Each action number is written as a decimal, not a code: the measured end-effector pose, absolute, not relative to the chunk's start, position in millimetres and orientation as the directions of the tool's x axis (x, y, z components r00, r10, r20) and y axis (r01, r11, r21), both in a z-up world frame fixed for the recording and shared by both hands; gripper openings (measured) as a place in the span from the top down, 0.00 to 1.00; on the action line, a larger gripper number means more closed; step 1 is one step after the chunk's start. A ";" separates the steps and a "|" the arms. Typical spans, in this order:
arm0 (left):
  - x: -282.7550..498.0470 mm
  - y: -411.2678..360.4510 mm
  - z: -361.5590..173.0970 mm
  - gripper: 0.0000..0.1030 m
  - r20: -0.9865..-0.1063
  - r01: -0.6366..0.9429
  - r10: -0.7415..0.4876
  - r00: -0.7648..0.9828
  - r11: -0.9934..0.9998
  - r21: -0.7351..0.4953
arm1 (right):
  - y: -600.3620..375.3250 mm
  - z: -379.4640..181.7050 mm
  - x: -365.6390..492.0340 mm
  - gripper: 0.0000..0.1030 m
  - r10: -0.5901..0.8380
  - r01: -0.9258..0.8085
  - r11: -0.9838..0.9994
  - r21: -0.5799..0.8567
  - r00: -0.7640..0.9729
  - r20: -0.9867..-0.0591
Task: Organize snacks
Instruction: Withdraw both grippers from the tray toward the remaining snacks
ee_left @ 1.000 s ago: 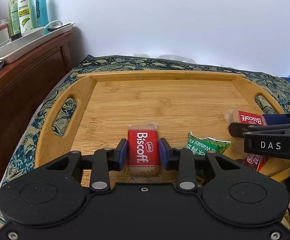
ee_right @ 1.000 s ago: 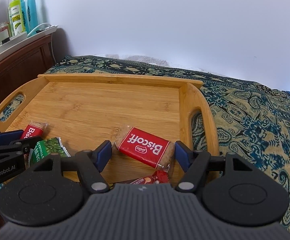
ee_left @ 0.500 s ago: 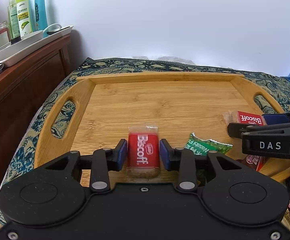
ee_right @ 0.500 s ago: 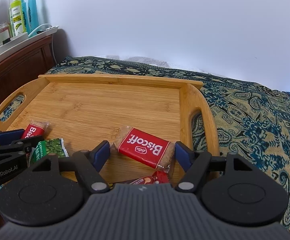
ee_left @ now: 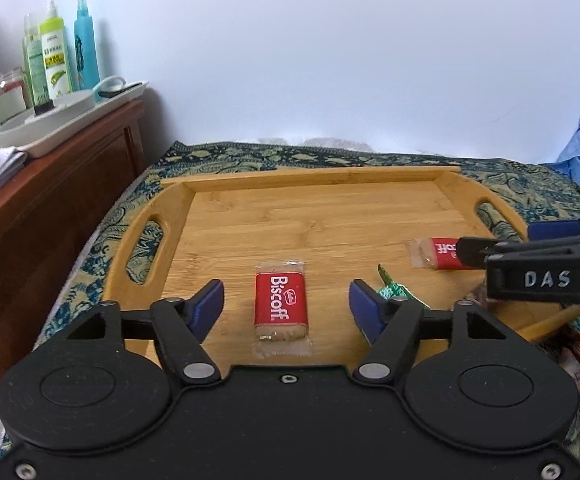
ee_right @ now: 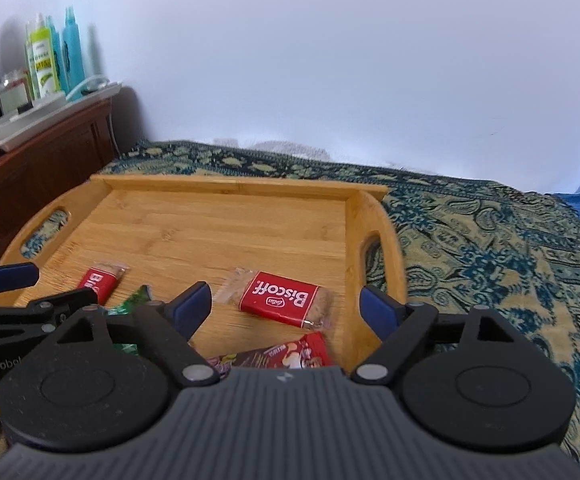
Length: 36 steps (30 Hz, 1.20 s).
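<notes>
Biscoff packets (ee_left: 281,306) flat on tray (ee_left: 310,184), both hand-held grippers (ee_left: 285,306) just spread apart, untouching.

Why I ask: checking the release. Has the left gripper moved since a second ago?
Yes. The left gripper has drawn back toward the tray's near edge; its jaws have just been opening, and the Biscoff packet lies free between them.

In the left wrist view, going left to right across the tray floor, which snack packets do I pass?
Upright red Biscoff biscuit packet → crumpled green wasabi snack packet → second red Biscoff packet, partly behind the right gripper's black finger.
</notes>
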<state>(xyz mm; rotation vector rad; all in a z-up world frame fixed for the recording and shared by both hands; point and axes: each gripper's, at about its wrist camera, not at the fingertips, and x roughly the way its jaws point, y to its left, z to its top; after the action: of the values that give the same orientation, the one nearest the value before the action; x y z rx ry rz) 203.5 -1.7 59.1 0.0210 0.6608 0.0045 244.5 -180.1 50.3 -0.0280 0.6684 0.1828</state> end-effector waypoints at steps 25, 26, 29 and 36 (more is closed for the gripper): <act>68.9 -8.6 74.7 0.12 -0.593 0.087 -0.039 0.804 0.995 0.052 | -187.2 60.7 91.2 0.00 0.221 -0.197 0.975 0.105 0.784 -0.580; 64.7 -8.4 73.9 0.11 -0.595 0.088 -0.040 0.803 0.995 0.052 | -187.5 59.5 87.1 0.00 0.225 -0.199 0.974 0.109 0.782 -0.582; 54.5 -8.0 70.5 0.11 -0.601 0.092 -0.042 0.798 0.994 0.052 | -187.8 56.6 74.1 0.00 0.237 -0.210 0.971 0.116 0.772 -0.590; 39.7 -3.1 59.0 0.10 -0.620 0.084 -0.027 0.784 0.994 0.064 | -184.9 51.7 52.6 0.00 0.251 -0.226 0.967 0.119 0.755 -0.606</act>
<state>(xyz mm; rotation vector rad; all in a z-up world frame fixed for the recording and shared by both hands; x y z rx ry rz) 39.7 -3.1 59.0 0.0897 0.6665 -0.0601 52.6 -184.9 51.7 0.0389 0.6666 0.2604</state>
